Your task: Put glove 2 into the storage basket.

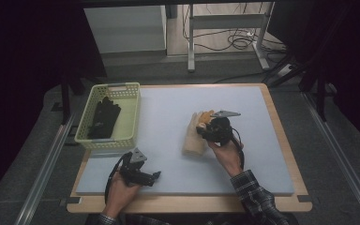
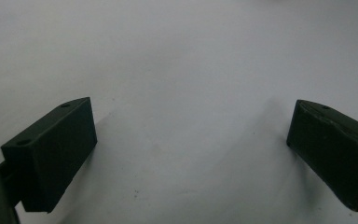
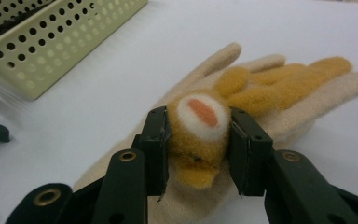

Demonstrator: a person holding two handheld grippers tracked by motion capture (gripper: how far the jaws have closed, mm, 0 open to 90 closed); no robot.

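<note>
**A:** so where's the orange glove (image 3: 200, 135) at right now?

**B:** lying on top of the beige glove (image 3: 270, 116), right of the middle of the white mat (image 1: 168, 122). The right gripper (image 3: 198, 140) has its jaws pinching the orange one at the cuff end, you can see the white ring with the orange center squeezed between the pads. Its fingers point away over the beige glove's fingers.

**A:** and the beige one is flat on the mat?

**B:** yep, flat, fingers pointing toward the far edge.

**A:** other hand?

**B:** left gripper (image 1: 138, 171) sits low near the front left of the mat, jaws spread wide with nothing but bare mat between them. Well apart from the gloves.

**A:** anything else around?

**B:** pale green perforated basket (image 1: 130, 123) at the left edge of the mat with a black glove (image 1: 104, 117) inside.
</note>
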